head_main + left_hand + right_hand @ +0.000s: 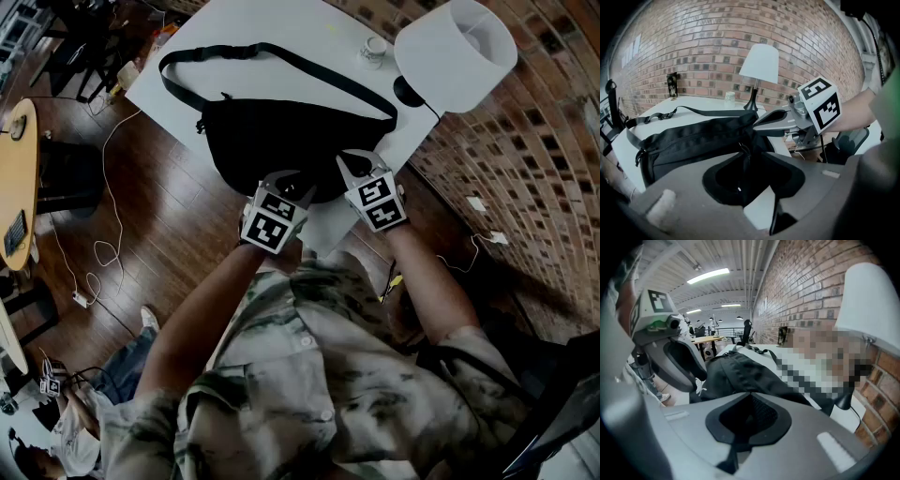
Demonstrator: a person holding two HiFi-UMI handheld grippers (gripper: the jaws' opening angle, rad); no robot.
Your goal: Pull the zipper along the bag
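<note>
A black waist bag [281,141] lies on the white table [187,56], its strap [246,50] looped toward the far side. Both grippers sit at the bag's near edge. My left gripper [292,186] [743,152] has a narrow slit between its tips, and a thin metal zipper pull [740,148] stands just at that slit. My right gripper [359,164] [750,394] is at the bag's right end [740,371], its tips together, with dark bag fabric filling the window between its jaws. Each gripper shows in the other's view, the right gripper [764,124] and the left gripper [691,366].
A white lamp [455,42] and a small cup [375,49] stand at the table's far right, against the brick wall [525,150]. The table's near edge is just under the grippers. Cables [94,253] trail on the wood floor to the left, by a round table [19,169].
</note>
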